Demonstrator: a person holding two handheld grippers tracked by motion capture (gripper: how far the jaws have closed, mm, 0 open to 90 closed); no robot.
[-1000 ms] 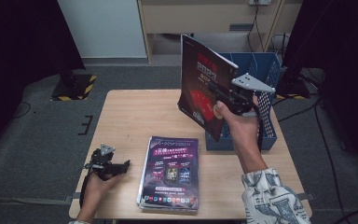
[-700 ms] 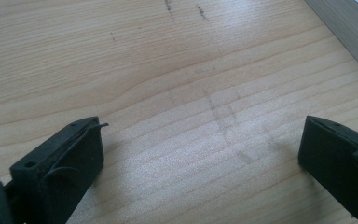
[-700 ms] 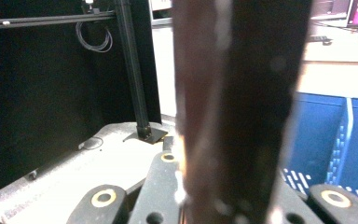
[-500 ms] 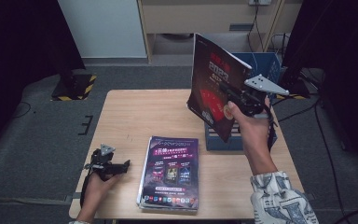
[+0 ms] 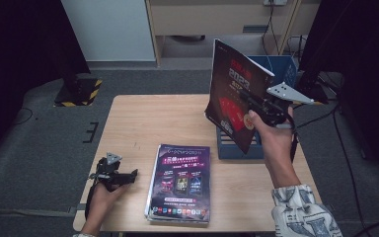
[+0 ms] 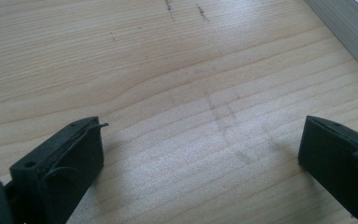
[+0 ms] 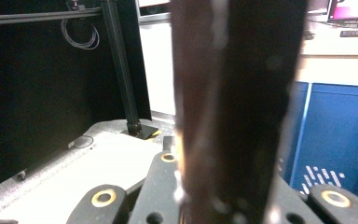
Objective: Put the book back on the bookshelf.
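Note:
A dark red-and-black magazine (image 5: 234, 94) stands nearly upright in the air, with my right gripper (image 5: 256, 106) shut on its near edge. It hangs over the blue bin (image 5: 239, 148) at the table's right side. In the right gripper view the magazine (image 7: 237, 93) is a blurred dark band rising between the jaws of that gripper (image 7: 200, 186). My left gripper (image 5: 128, 175) lies low on the table at the front left, open. In its own view the left gripper (image 6: 200, 154) has only bare wood between its jaws.
A stack of purple-covered magazines (image 5: 180, 180) lies flat at the front middle of the wooden table (image 5: 168, 118). A black stand with a yellow-striped base (image 5: 76, 91) is on the floor at the far left. The bin's blue wall (image 7: 335, 140) shows behind the held magazine.
My right hand has carried the magazine to the right and slightly up, over the blue bin. The left gripper has stayed where it was.

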